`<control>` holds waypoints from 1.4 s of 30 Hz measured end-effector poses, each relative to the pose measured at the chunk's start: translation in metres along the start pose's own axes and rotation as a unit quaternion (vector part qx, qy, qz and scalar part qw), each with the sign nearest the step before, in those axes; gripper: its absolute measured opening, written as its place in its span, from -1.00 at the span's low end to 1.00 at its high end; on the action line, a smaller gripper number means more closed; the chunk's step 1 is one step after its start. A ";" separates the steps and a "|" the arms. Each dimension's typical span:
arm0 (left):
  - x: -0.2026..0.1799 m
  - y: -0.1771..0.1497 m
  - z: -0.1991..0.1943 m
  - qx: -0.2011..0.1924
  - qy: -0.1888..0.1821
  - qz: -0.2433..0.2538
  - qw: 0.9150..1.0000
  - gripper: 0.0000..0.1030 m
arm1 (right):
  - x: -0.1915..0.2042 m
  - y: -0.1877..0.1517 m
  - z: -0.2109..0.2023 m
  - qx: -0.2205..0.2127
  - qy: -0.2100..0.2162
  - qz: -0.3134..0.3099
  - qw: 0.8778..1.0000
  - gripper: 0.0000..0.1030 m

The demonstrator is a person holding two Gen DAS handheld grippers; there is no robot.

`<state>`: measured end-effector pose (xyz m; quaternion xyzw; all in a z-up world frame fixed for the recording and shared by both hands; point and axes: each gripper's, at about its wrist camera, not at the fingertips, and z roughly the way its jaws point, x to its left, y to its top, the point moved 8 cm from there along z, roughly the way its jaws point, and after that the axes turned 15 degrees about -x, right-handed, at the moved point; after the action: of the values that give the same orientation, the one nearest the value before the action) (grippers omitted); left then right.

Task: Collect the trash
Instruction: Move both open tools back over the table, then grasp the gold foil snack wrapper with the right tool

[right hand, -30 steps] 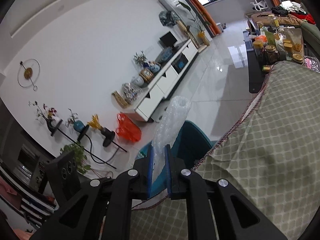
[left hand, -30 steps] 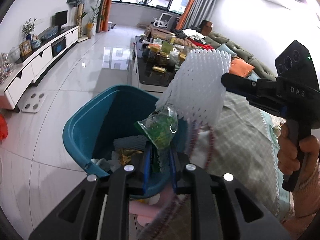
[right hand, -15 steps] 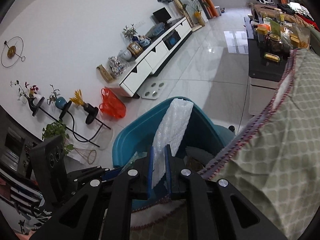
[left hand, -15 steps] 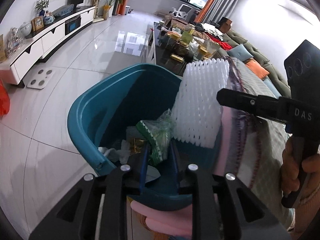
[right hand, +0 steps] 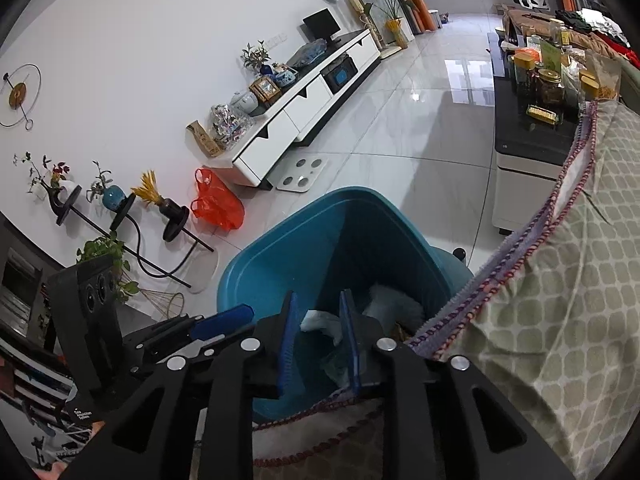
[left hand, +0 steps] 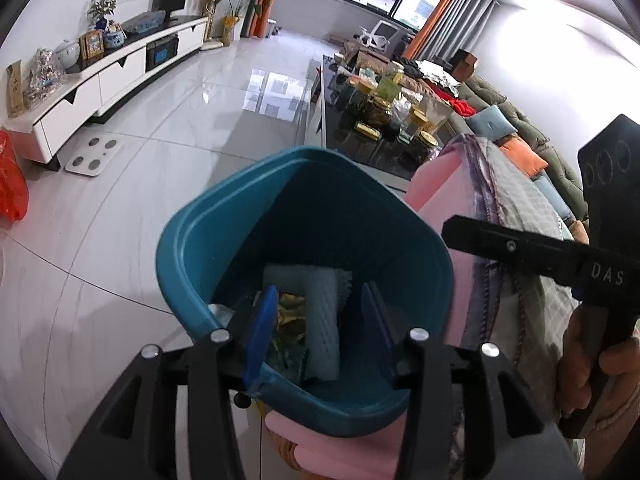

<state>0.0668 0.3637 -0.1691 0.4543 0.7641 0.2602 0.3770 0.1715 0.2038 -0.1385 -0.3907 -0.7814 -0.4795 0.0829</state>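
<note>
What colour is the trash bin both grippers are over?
Teal blue trash bin, seen best in the left wrist view.

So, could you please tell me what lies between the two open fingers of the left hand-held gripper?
In the left wrist view, the left hand-held gripper frames white foam netting and crumpled wrappers lying inside the teal bin.

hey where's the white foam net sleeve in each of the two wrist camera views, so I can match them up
Left wrist: the white foam net sleeve lies inside the teal bin, low centre, between the open fingers of the left gripper.
Right wrist: probably the pale lump in the bin's bottom, right of the open right gripper; its netting is not clear.
Shared landmark: the white floor scale.
</note>
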 end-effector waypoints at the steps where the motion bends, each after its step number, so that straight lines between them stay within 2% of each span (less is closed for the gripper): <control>1: -0.002 0.002 -0.004 -0.005 -0.003 0.002 1.000 -0.10 | 0.000 0.000 -0.004 -0.003 0.002 0.003 1.000 -0.50; 3: -0.009 0.006 -0.014 -0.019 -0.006 0.009 1.000 -0.06 | 0.002 0.000 -0.013 -0.009 0.004 0.003 1.000 -0.48; 7: -0.027 0.019 -0.035 -0.053 -0.016 0.031 0.998 0.23 | 0.007 0.002 -0.044 -0.038 0.009 -0.014 0.999 -0.38; 10: -0.047 0.025 -0.055 -0.077 -0.034 0.049 0.995 0.28 | 0.008 0.000 -0.071 -0.060 0.012 -0.019 0.998 -0.31; 15: -0.099 0.024 -0.081 -0.109 -0.079 0.090 0.987 0.42 | 0.004 -0.003 -0.125 -0.102 -0.002 -0.037 0.994 -0.19; 17: -0.125 0.017 -0.089 -0.113 -0.109 0.105 0.982 0.47 | -0.003 -0.006 -0.153 -0.120 -0.016 -0.046 0.992 -0.14; 23: -0.213 -0.028 -0.093 -0.075 -0.209 0.159 0.962 0.47 | -0.033 -0.023 -0.235 -0.168 -0.059 -0.038 0.983 -0.06; 29: -0.287 -0.083 -0.094 -0.027 -0.295 0.203 0.933 0.47 | -0.068 -0.045 -0.307 -0.196 -0.118 -0.015 0.973 -0.05; 34: -0.329 -0.121 -0.098 0.003 -0.342 0.229 0.912 0.47 | -0.099 -0.073 -0.365 -0.219 -0.175 0.015 0.960 -0.05; 39: -0.366 -0.147 -0.094 0.030 -0.365 0.252 0.896 0.44 | -0.128 -0.110 -0.417 -0.233 -0.224 0.044 0.945 0.03; 42: -0.384 -0.160 -0.091 0.043 -0.372 0.259 0.890 0.44 | -0.138 -0.129 -0.429 -0.229 -0.241 0.060 0.941 0.09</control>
<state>0.0293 -0.0550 -0.1038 0.7156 0.4335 0.1271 0.5328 0.0715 -0.2491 -0.0711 -0.5491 -0.6220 -0.5314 -0.1711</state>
